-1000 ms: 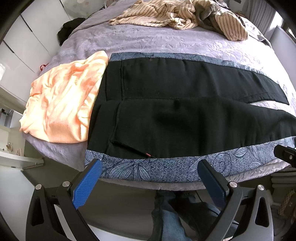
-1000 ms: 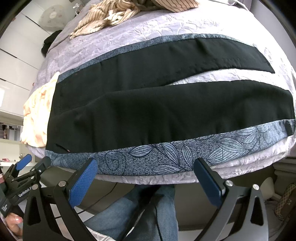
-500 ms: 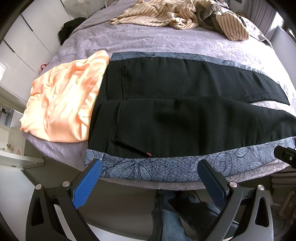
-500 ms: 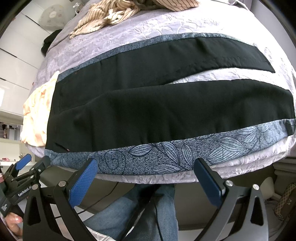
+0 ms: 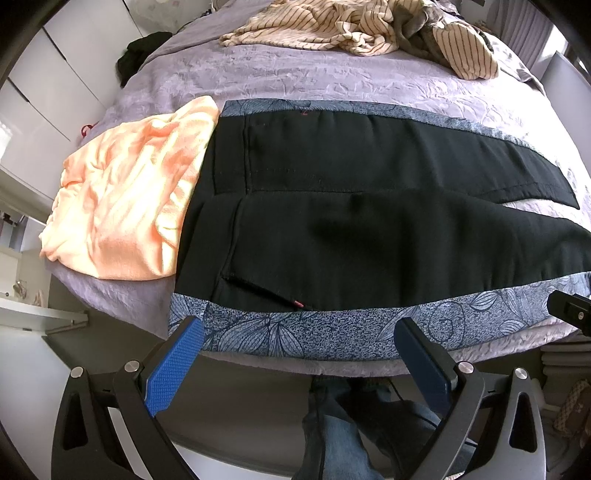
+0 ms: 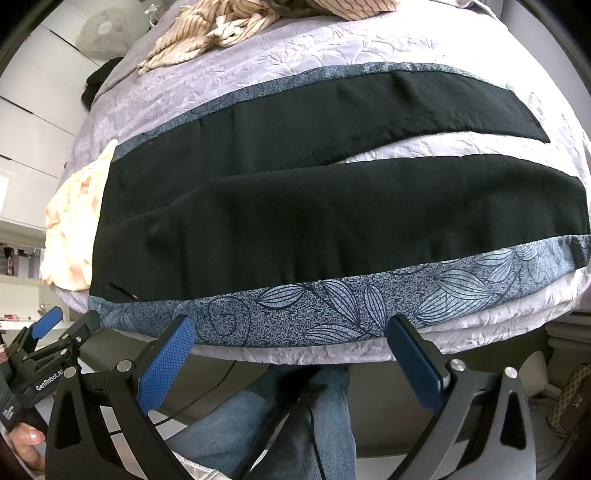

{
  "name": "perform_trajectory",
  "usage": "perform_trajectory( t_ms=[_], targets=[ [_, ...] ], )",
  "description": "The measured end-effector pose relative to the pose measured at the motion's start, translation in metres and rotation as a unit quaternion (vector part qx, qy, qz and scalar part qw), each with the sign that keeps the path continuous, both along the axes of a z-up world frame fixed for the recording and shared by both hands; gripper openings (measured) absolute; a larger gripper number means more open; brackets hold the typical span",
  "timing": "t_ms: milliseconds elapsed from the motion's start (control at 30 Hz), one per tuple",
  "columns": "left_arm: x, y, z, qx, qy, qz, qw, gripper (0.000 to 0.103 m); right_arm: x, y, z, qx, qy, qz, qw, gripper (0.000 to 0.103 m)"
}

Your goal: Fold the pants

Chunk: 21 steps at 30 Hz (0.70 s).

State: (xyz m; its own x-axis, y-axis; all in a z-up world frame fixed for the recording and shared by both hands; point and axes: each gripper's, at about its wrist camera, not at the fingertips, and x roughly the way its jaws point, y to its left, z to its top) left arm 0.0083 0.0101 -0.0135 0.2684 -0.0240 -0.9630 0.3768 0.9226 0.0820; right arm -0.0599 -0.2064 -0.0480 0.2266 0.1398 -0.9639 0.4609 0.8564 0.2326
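Black pants [image 5: 351, 229] with blue-grey leaf-print side stripes lie flat across the bed, waistband to the left, both legs running right with a gap between them. The same pants [image 6: 332, 214] fill the right wrist view. My left gripper [image 5: 299, 343] hangs open just off the bed's near edge, below the hip area and its printed stripe [image 5: 314, 332]. My right gripper [image 6: 291, 339] is open too, off the edge below the near leg's stripe [image 6: 332, 306]. Neither touches the cloth. The left gripper [image 6: 51, 332] also shows at the right view's lower left.
A peach garment [image 5: 125, 199] lies crumpled beside the waistband. Striped beige clothes [image 5: 354, 26] are heaped at the far side of the lilac bedspread [image 5: 295, 81]. White cabinets [image 5: 48, 92] stand left. The person's jeans-clad legs [image 6: 280, 421] stand below the bed edge.
Both grippers have crept slightly closer to the bed's near edge. The pants have not moved and both grippers stay open.
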Motion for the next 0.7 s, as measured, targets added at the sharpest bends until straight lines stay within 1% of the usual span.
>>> perform_trajectory(
  t_ms=[700],
  targets=[
    [-0.0026, -0.0048, -0.0034, 0.003, 0.009, 0.004, 0.9999, 0.103, -0.0011, -0.0034, -0.0033, 0.004, 0.007, 0.0, 1.0, 0.103]
  ],
)
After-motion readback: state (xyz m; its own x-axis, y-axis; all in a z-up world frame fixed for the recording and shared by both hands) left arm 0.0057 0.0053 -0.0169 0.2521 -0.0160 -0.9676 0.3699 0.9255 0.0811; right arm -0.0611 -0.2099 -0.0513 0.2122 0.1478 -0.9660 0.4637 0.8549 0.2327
